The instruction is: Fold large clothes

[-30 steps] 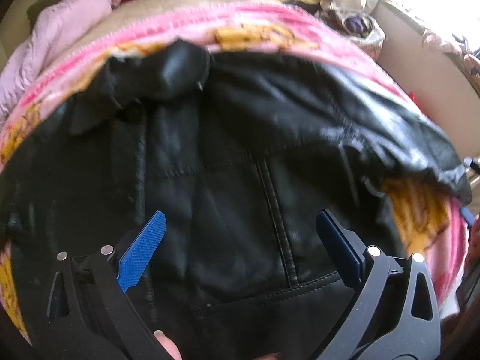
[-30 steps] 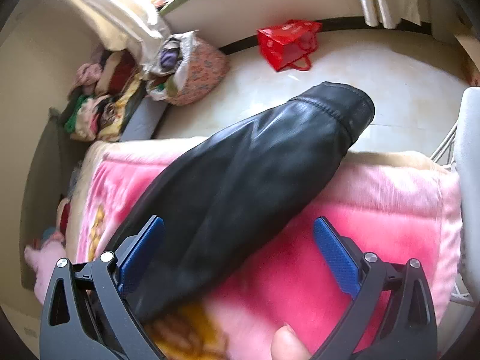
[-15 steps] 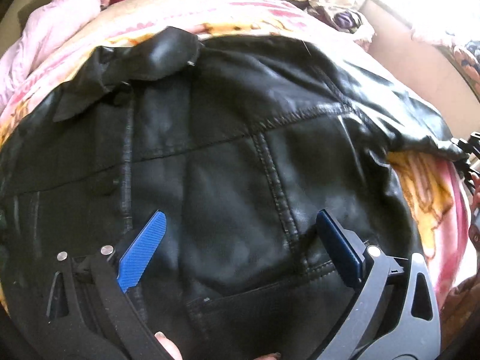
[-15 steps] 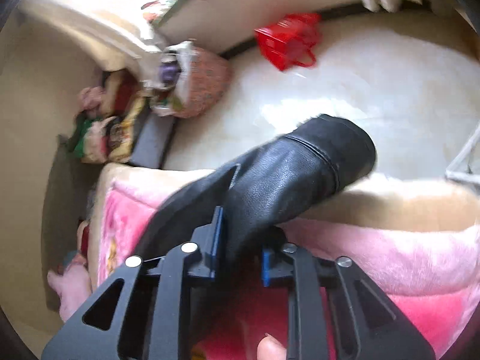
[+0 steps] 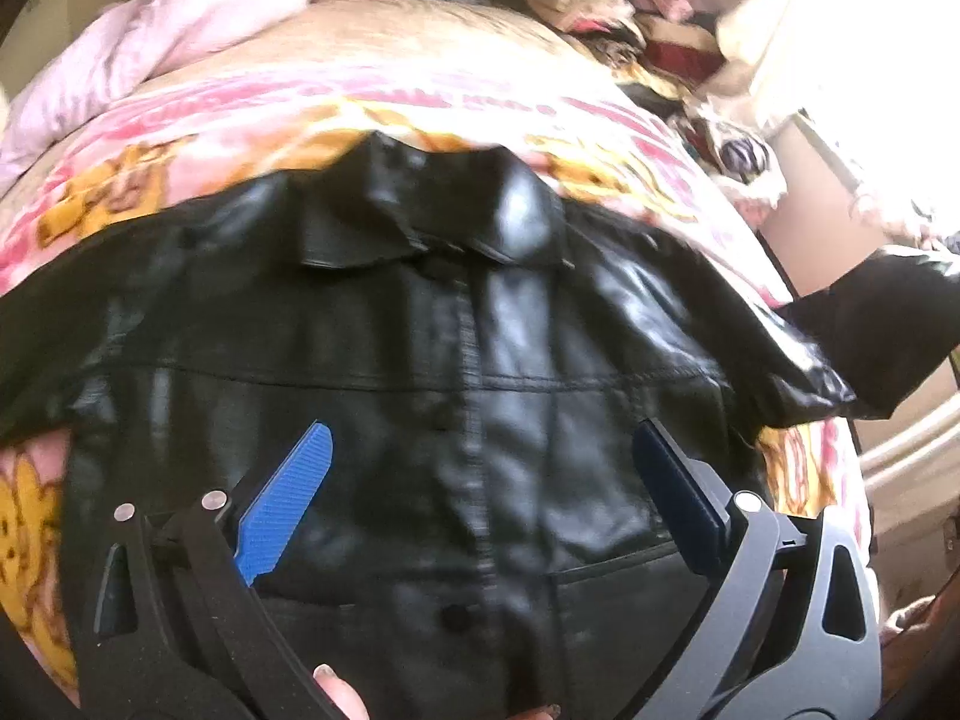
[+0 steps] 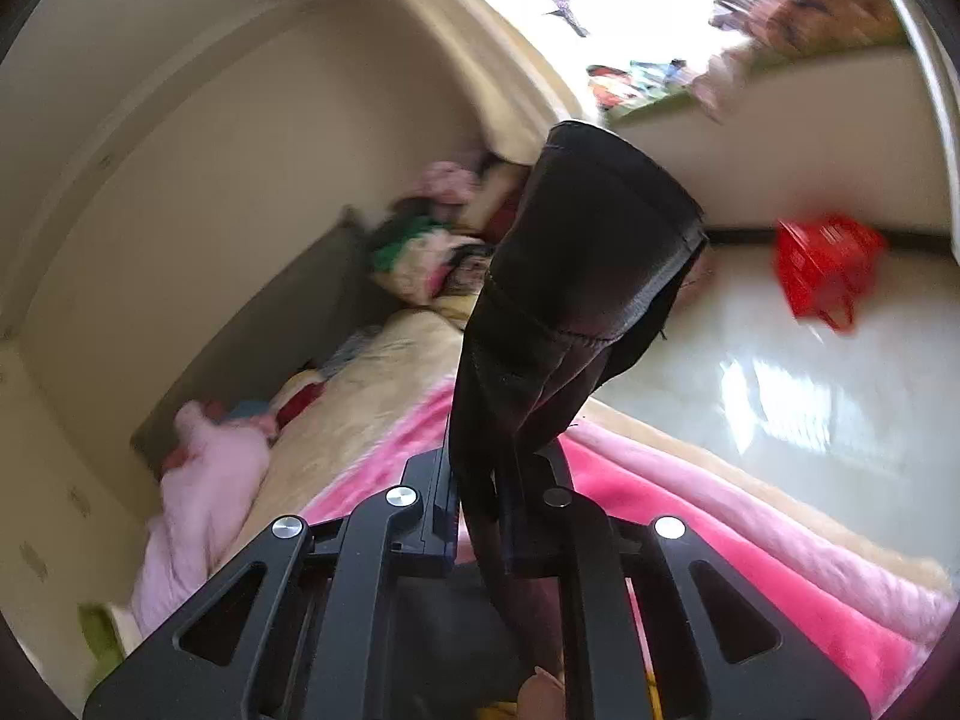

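Note:
A black leather jacket (image 5: 468,372) lies front-up on the pink and yellow blanket (image 5: 336,120), collar towards the far side. My left gripper (image 5: 480,480) hovers open over its lower front, blue pads wide apart and nothing between them. At the right edge of the left wrist view, the jacket's sleeve (image 5: 882,324) is lifted off the bed. My right gripper (image 6: 501,480) is shut on that black sleeve (image 6: 576,276), which stands up from the jaws with its cuff on top.
A pale pink garment (image 5: 174,36) lies at the bed's far left. Piled clothes (image 6: 420,252) sit by the wall at the head of the bed. A red bag (image 6: 825,267) stands on the glossy floor (image 6: 798,396) beyond the pink blanket (image 6: 690,516) edge.
My right gripper closed on the sleeve and lifted it up off the blanket. My left gripper shifted across the jacket, so the collar now sits centred ahead of it.

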Tool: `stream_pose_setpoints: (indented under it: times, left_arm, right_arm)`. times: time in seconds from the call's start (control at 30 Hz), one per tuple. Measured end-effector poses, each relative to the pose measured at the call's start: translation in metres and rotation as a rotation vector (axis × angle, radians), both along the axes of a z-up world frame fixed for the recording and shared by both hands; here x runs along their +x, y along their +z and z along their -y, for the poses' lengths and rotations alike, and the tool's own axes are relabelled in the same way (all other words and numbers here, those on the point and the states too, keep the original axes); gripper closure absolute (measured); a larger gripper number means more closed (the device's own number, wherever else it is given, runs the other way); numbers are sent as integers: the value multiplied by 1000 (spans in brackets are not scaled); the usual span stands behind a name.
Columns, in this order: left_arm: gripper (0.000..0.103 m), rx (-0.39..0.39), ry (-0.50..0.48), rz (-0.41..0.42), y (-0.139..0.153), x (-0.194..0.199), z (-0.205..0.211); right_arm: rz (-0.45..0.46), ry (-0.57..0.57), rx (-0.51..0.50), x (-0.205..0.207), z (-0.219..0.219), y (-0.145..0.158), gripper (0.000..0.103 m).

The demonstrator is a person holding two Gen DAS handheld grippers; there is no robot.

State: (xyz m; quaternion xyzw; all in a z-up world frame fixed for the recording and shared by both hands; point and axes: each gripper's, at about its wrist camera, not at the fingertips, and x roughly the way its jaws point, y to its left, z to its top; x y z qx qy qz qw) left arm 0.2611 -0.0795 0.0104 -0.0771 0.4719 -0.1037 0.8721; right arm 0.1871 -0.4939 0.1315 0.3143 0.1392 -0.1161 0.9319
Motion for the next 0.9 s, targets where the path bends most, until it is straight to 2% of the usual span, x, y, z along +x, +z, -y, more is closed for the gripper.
stream_pose_setpoints:
  times: [0.2, 0.3, 0.5, 0.6, 0.8, 0.9]
  left_arm:
    - [9, -36, 69, 22, 10, -4, -52]
    - [9, -77, 107, 33, 13, -4, -78]
    - [9, -179, 141, 51, 19, -4, -118]
    - [9, -223, 159, 54, 21, -4, -139]
    - [9, -330, 200, 47, 18, -3, -178]
    - [9, -446, 163, 5, 5, 4, -189]
  right_arm:
    - [28, 135, -107, 33, -64, 36, 96]
    - [62, 250, -153, 52, -109, 52, 96]
    - [125, 453, -202, 68, -189, 58, 96]
    - [125, 540, -231, 76, -230, 51, 96]
    - [65, 653, -234, 93, -299, 7, 96]
    - [2, 697, -225, 100, -332, -23, 96]
